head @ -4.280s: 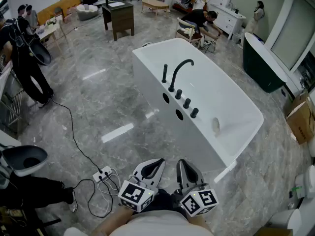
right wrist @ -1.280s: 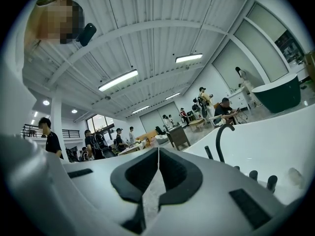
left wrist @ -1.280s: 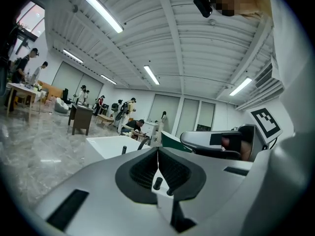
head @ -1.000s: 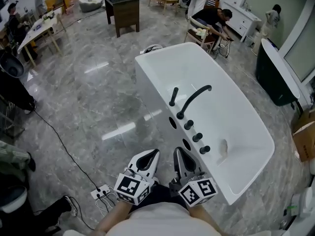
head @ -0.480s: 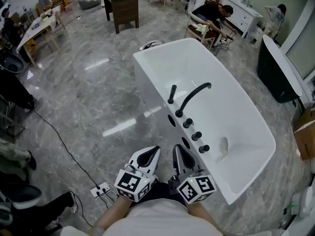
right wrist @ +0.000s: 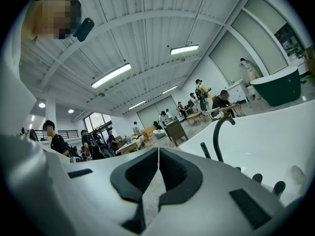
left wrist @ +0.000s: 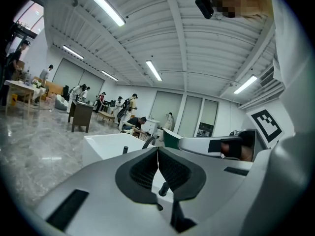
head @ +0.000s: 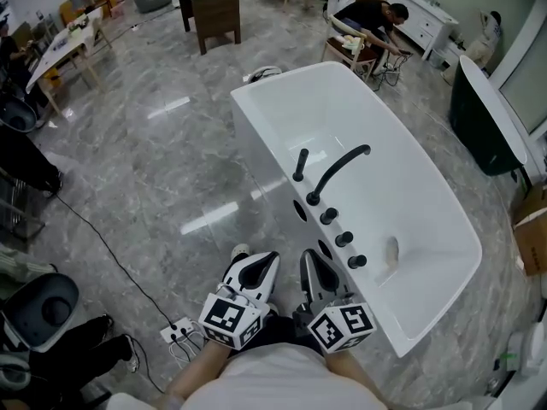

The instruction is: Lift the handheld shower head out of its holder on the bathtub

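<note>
Plainly, the shower head (head: 300, 165) stands upright; left gripper (head: 263, 261) and right gripper (head: 309, 261) jaws pressed together.

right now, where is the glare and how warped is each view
Head view: light glares in streaks on the polished floor left of the white bathtub, and the picture's edges bow. Left gripper view: heavy fisheye, dark corners, bright ceiling strip lights. Right gripper view: same fisheye, and the ceiling beams arch.
</note>
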{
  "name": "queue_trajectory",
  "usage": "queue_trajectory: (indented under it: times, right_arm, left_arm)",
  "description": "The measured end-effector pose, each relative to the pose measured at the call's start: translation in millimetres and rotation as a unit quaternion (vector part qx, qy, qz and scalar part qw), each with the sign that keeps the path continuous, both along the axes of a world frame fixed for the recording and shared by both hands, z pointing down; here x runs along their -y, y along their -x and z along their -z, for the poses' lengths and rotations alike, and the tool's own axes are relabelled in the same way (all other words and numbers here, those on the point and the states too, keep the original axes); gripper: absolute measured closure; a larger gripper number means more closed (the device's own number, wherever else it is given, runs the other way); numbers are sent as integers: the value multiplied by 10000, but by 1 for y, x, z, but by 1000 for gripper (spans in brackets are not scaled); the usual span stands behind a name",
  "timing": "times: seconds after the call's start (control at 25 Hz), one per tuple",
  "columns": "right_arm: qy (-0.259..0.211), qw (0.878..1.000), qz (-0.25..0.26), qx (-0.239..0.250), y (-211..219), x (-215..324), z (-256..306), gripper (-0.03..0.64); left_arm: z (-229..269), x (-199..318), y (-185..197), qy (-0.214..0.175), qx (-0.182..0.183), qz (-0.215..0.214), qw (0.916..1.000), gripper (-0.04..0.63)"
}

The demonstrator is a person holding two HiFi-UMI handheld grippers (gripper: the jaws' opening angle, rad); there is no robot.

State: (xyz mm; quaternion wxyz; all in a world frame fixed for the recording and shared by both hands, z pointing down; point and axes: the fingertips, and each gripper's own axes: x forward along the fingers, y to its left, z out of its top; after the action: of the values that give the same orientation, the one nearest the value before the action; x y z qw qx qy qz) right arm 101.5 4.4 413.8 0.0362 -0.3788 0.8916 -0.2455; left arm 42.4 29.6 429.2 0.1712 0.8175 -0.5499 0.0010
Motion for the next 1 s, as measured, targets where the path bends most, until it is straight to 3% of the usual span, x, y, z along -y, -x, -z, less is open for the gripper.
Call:
queue_trajectory:
  times: [0.28, 1.0]
  right_arm:
    - [5, 9999, -132, 11, -5, 22, -2, 598]
    - [-67, 9973, -700, -208, 83, 144, -1, 598]
  left_arm:
    - [0, 24, -2, -13, -10, -94, 10000, 584]
    - [1, 156, 90, 23, -115, -739, 9972, 584]
